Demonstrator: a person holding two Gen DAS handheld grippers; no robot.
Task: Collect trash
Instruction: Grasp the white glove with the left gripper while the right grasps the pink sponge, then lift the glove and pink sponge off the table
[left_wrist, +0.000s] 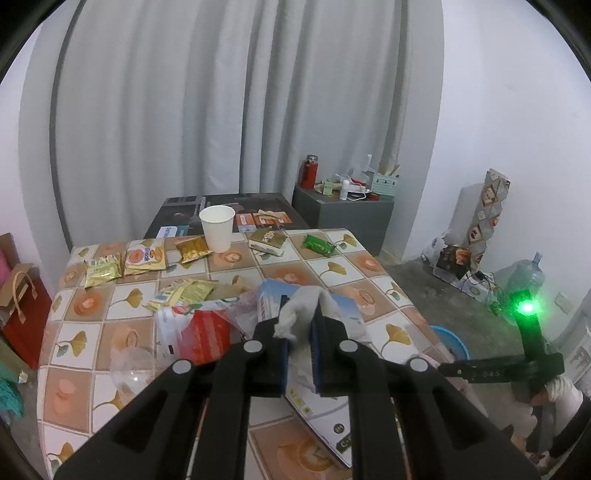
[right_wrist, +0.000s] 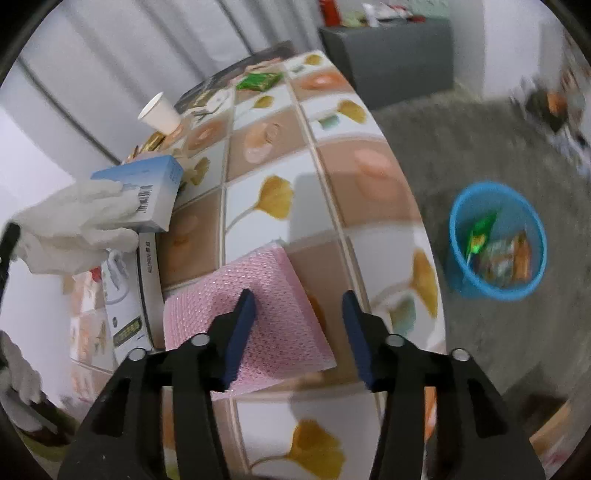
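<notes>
The left gripper (left_wrist: 299, 343) was clamped on a crumpled white tissue (left_wrist: 301, 310) above the table (left_wrist: 373, 280). The right gripper (right_wrist: 299, 332) stood open and empty over a pink sponge (right_wrist: 255, 325). Next, I think, the tissue must travel to the blue bin (right_wrist: 496, 240) on the floor beside the table.

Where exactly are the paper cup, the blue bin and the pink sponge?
paper cup (left_wrist: 218, 230): left wrist view, on its white side wall.
blue bin (right_wrist: 460, 221): right wrist view, on its near inner wall, left side.
pink sponge (right_wrist: 284, 314): right wrist view, on its netted top face.
</notes>
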